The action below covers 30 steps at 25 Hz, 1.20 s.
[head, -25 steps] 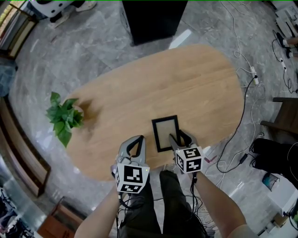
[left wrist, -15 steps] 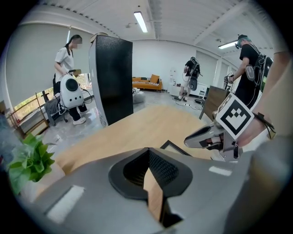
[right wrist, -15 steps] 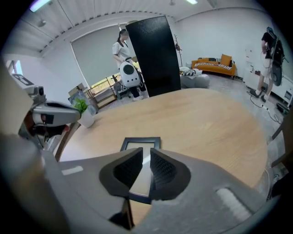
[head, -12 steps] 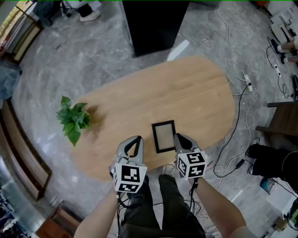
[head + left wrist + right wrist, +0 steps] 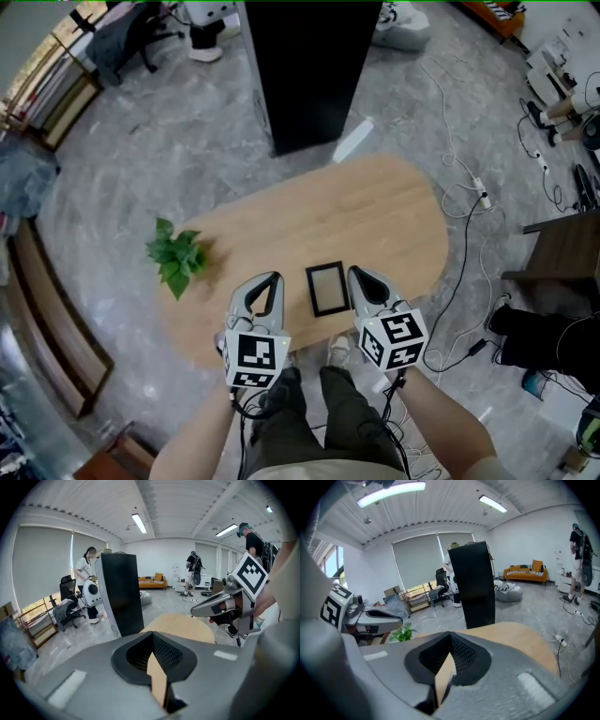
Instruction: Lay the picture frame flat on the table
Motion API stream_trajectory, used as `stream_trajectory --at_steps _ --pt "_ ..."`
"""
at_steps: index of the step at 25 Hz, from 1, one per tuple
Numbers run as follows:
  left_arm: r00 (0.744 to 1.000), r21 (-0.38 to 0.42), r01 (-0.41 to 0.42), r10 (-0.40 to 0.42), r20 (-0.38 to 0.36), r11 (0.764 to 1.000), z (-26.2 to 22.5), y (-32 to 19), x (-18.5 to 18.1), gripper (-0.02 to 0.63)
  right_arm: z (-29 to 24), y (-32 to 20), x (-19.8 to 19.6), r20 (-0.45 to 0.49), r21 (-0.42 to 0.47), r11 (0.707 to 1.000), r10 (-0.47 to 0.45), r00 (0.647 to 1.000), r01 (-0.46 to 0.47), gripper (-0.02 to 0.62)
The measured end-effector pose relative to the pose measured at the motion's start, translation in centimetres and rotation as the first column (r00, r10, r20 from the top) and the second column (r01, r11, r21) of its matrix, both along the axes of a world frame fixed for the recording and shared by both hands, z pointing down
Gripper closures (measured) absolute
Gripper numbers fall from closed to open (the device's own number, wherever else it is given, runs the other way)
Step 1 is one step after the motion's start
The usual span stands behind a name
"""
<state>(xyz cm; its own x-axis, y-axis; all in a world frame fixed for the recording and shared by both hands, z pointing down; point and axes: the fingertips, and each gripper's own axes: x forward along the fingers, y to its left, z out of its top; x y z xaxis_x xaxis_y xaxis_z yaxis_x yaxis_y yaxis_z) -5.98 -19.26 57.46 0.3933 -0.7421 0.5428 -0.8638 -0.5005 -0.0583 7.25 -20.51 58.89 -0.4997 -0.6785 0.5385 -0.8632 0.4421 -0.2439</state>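
Jaws pressed together and empty, the left hand-held gripper hung above the near edge of the desk, its own camera showing the two dark pads meeting at the tip with nothing caught between them. The right hand-held gripper, alongside it, had just been closing its jaws and stood clenched as well, likewise on nothing. Between the two tools, but below them and apart from both, the picture frame lay flat on the pale wood close to the desk's near edge, a narrow dark border around a light centre panel, its long sides running away from the person. By that showing the task looked finished, the frame resting on its own. The frame appeared light and stiff, judging by its thin moulding. Its centre may be glazed, so it is likely fragile and slick to the pads. Any fresh hold would best fall on the dark border at a long side or a corner, not on the panel, and a frame lying flat offers little edge to pinch. Farther out, a leafy green plant stood at the desk's left end, well apart from the frame, a tall black cabinet rose beyond the far edge, and cables trailed across the grey marbled floor to the right.
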Motion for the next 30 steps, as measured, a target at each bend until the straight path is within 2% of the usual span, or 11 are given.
stream_trajectory --at_steps 6,14,20,24,27,30 --pt "1.000 0.103 -0.001 0.002 -0.008 0.995 -7.9 -0.1 -0.8 0.586 -9.9 0.0 -0.6 0.009 0.138 0.990 -0.030 1.000 0.028 0.594" --pt "1.000 0.243 0.006 -0.002 -0.016 0.970 -17.5 1.5 -2.3 0.586 -21.9 1.5 -1.5 0.021 0.317 0.947 -0.053 0.998 0.044 0.594" --pt "1.000 0.353 -0.004 0.015 -0.027 0.936 -24.8 3.1 -2.8 0.586 -30.3 3.4 -2.1 0.043 0.429 0.902 -0.069 0.997 0.044 0.594" --pt "0.998 0.470 0.016 0.016 -0.064 0.883 -30.6 4.7 -3.4 0.586 -35.2 5.2 -2.5 0.047 0.502 0.864 -0.086 0.995 0.051 0.594" --pt "0.997 0.497 0.042 -0.001 -0.083 0.867 -33.6 6.2 -4.1 0.586 -38.4 6.7 -3.0 0.037 0.552 0.831 -0.105 0.994 0.067 0.594" --pt "1.000 0.521 0.009 0.008 -0.030 0.854 -35.5 7.6 -4.6 0.586 -40.7 8.2 -3.3 0.049 0.572 0.816 -0.127 0.991 0.077 0.594"
